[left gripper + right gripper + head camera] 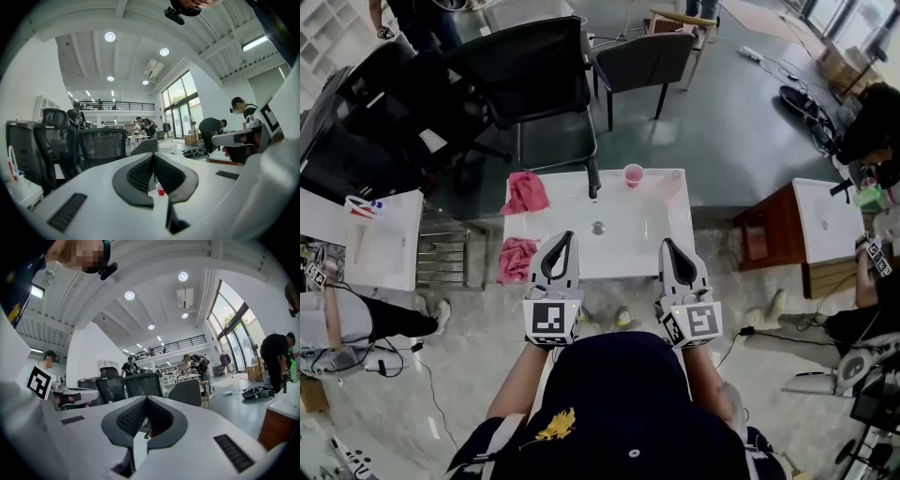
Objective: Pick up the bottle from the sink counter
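The white sink counter [647,246] lies below me, with a drain [598,227] in the basin and a dark faucet [593,178] at the back. A pink cup [633,174] stands at the back edge; it also shows as a small red cup [160,190] below the left jaws. A faint, see-through shape [672,184] sits near the back right corner; I cannot tell if it is the bottle. My left gripper [569,235] and right gripper [667,243] hover over the counter's front edge. Both are shut and hold nothing.
Two pink cloths lie at the counter's left, one on top [525,192] and one hanging at the side [517,259]. Black office chairs [534,70] stand behind the counter. Another white counter [384,239] is at left, a brown cabinet [773,234] at right. People stand around.
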`<state>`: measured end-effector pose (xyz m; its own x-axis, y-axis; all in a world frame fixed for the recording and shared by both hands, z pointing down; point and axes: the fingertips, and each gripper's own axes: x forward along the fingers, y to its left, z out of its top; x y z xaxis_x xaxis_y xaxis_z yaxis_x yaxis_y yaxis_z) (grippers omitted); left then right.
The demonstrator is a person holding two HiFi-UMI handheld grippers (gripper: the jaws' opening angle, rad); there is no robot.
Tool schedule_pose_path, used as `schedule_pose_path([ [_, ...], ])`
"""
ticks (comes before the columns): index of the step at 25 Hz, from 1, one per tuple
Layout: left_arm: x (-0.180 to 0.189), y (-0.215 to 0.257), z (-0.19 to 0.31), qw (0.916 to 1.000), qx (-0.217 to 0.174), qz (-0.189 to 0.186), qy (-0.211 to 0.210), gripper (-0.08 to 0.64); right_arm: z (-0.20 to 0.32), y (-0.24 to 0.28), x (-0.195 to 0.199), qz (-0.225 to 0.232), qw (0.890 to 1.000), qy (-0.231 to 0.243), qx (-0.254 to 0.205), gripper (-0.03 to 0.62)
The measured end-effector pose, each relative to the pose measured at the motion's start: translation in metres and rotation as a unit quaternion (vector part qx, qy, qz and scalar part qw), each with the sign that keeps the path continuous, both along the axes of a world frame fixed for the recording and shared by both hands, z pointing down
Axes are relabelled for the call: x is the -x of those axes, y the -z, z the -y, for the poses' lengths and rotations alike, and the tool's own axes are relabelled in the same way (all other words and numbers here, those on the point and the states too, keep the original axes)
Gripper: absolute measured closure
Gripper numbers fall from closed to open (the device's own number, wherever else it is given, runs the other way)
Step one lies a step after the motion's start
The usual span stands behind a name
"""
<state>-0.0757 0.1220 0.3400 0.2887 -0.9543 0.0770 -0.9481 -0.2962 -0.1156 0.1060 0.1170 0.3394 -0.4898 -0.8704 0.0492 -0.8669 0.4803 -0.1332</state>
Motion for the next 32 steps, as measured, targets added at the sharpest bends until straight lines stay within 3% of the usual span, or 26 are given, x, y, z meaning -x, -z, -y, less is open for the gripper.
schedule_pose_path([
  [7,-0.023,0.002,-0.001,0.9999,-0.004,0.007,0.014,0.541,0.011,-0.004,-0.015,0.006,1.0,0.028,0.004,0.568],
  [15,-0.008,-0.004,0.018,0.9995,0.005,0.006,0.031,0.541,0.026,-0.014,-0.004,0.018,0.999,0.045,0.016,0.568],
  [32,-0.001,0.001,0.079,0.9998,0.0,0.003,-0.018,0.541,0.062,-0.014,0.02,0.011,1.0,0.014,0.022,0.568],
])
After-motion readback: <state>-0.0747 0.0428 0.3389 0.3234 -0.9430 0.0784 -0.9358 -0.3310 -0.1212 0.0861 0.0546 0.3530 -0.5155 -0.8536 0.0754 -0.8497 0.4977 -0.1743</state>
